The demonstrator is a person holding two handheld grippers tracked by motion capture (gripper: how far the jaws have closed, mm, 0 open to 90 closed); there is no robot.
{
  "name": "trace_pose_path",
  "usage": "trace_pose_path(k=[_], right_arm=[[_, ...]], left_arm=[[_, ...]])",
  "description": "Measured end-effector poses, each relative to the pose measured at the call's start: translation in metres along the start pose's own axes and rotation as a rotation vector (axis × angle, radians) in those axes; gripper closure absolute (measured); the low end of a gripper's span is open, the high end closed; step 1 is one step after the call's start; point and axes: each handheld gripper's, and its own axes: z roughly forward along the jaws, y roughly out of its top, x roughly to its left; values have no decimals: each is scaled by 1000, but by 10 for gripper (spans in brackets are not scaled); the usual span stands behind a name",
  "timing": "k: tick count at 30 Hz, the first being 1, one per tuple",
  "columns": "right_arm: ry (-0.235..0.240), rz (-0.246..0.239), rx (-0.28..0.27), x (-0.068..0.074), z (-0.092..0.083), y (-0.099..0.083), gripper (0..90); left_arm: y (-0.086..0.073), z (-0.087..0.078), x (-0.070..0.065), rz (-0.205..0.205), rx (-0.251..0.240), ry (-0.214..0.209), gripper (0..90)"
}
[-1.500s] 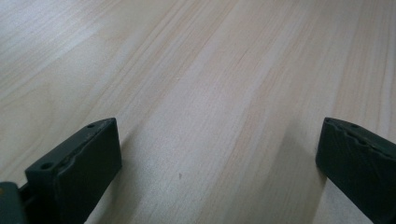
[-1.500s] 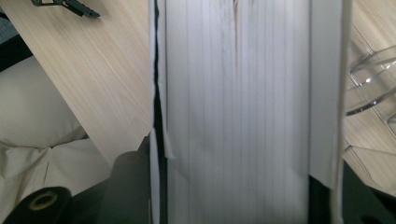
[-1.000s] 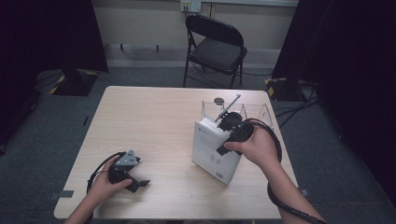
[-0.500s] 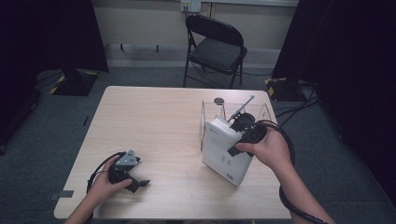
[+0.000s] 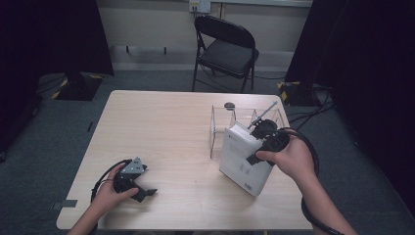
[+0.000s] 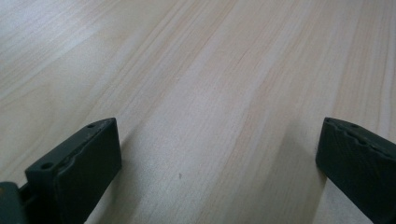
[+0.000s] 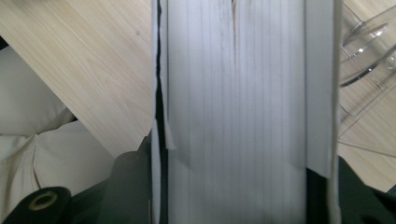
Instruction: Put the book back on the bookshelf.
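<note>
Two jaws hidden behind clamped white book [image 7: 233, 112], right gripper [image 5: 266, 142]

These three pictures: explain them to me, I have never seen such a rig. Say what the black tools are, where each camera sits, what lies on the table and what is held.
A person holds a hand-held two-jaw gripper in each hand. The high view looks down on the pale wooden table. The other two cameras ride on the grippers, looking along their black jaws. The left gripper rests low on the table, jaws wide open over bare wood. The right gripper is clamped on a thick white book, held tilted beside a clear plastic divider rack. Its own view shows the book's page edges between the jaws.
</note>
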Motion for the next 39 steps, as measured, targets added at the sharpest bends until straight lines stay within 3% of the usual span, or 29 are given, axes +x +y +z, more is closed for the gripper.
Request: trace_pose_path(k=[39], right_arm=[[-51,142,-13,-30,-20,-42,522]], left_arm=[[0,0,0,0,0,0,0]])
